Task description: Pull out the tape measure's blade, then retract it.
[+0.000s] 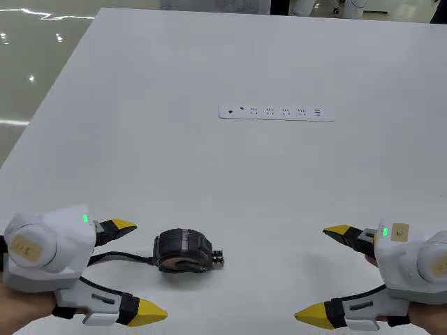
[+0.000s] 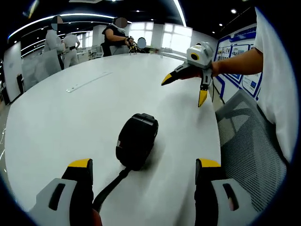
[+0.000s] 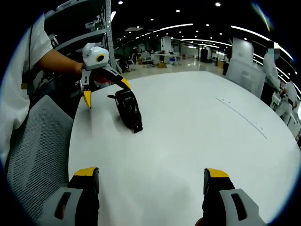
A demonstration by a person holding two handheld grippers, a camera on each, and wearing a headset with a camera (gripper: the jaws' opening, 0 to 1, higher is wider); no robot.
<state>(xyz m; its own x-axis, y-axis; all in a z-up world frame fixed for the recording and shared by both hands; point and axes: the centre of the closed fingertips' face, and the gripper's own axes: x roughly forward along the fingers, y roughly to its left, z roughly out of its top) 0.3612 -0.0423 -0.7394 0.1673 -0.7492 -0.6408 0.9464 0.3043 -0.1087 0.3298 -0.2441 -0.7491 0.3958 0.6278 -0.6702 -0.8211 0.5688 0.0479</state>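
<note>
A black tape measure (image 1: 184, 251) lies on the white table (image 1: 230, 167), its blade tip facing right and a black strap trailing left. My left gripper (image 1: 143, 269) stands open just left of it, yellow fingertips either side of the strap end. In the left gripper view the tape measure (image 2: 137, 140) sits a little ahead between the open jaws, untouched. My right gripper (image 1: 318, 273) is open at the near right, well apart from the case, which shows in the right gripper view as the tape measure (image 3: 129, 110) far ahead beside the left gripper (image 3: 106, 92).
A white power strip (image 1: 276, 112) lies flat at the table's middle. A mesh chair back (image 2: 249, 141) stands by the table's near edge. People stand at the far side of the table (image 2: 94, 94).
</note>
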